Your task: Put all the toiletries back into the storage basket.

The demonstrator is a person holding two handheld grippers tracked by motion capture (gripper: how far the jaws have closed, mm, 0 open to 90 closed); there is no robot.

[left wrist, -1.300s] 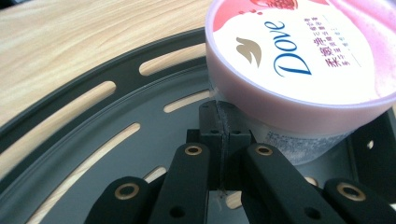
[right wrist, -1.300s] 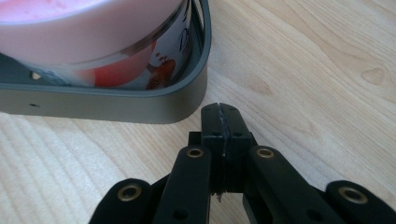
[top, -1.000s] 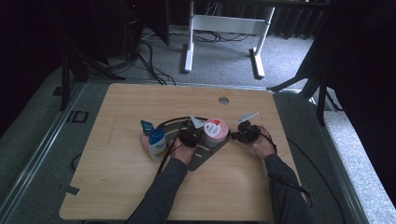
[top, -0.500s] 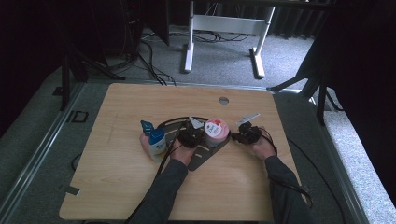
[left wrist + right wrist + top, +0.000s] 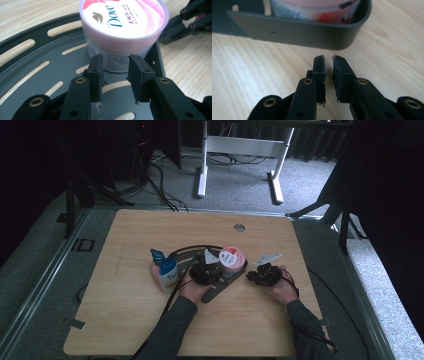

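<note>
On the pale wooden counter (image 5: 130,320), a dark slotted metal tray (image 5: 37,75) holds the pink-lidded Dove plastic tub (image 5: 123,22) in its corner. Rigid, light, smooth-sided, the tub is best gripped below the lid. Left tongs (image 5: 115,72), just opening, stand half-wide, empty, before the tub's wall; right tongs (image 5: 328,72) are barely parted, empty, outside the tray's rim. The brand lettering is legible in the left gripper view, a blur from above.

Crowded middle, open margins

The pink-lidded tub (image 5: 232,258) stands in the dark slotted tray (image 5: 220,290) at mid-surface, and the tray's raised rim walls it off on the right. The blue-capped bottles (image 5: 165,269) block the way just left of the tray. The left gripper (image 5: 115,75) is close before the tub, the right gripper (image 5: 328,72) short of the rim. The wooden surface (image 5: 150,230) lies bare across the far band, the left side and the near edge.
</note>
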